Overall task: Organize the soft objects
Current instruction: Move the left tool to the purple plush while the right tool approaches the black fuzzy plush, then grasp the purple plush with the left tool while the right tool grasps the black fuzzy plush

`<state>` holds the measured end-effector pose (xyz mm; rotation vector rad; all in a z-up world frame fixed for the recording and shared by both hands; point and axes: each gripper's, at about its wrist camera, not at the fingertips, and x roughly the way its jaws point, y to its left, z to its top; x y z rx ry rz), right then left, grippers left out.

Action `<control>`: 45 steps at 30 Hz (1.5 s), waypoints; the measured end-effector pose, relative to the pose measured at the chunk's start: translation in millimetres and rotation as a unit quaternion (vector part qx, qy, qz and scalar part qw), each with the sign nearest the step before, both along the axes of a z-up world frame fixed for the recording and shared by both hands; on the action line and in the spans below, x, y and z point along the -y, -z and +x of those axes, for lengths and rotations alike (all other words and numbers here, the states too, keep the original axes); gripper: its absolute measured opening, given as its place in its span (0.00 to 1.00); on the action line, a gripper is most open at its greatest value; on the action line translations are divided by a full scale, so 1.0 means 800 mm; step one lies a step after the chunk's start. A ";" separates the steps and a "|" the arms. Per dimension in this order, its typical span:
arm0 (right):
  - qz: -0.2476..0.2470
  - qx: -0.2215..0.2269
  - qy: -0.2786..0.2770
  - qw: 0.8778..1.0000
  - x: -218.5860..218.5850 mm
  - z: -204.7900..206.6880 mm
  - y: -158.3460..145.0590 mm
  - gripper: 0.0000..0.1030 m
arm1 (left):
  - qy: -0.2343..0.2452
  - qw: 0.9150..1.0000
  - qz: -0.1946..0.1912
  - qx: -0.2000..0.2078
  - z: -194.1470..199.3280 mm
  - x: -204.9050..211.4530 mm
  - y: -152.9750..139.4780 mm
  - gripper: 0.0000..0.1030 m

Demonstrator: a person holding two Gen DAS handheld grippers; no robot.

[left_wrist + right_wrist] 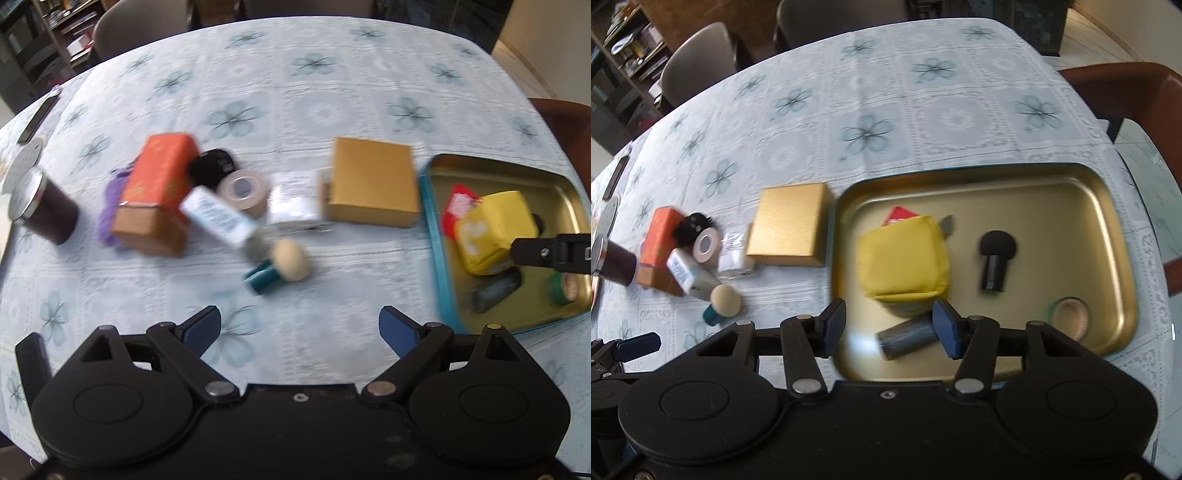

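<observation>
Left wrist view: left gripper (300, 330) hangs with jaws spread wide, empty, above the tablecloth (332, 92). Cream-headed sponge applicator (282, 266) lies just beyond it, near the clutter – looks light, the head squashy, the teal handle (263, 279) stiff, so I'd pinch the handle.

Right wrist view: right gripper (889, 328) also spread, empty, over the near edge of the gold tray (1115, 236). Yellow plush cube (905, 258) sits inside – soft, compressible.
</observation>
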<state>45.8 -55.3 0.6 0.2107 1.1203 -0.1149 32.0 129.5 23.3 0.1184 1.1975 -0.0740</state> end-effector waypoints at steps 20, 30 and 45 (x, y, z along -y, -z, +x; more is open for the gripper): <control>0.028 -0.057 -0.034 0.997 -0.190 0.071 0.064 0.51 | -0.062 0.997 0.013 -0.048 0.003 -0.225 0.065 0.89; 0.047 -0.072 0.038 0.996 -0.201 0.082 0.083 0.51 | -0.054 0.997 0.016 -0.048 0.021 -0.267 0.071 0.89; 0.028 -0.033 0.004 0.999 -0.243 0.186 0.053 0.51 | -0.063 0.998 0.020 -0.003 0.095 -0.305 0.054 0.89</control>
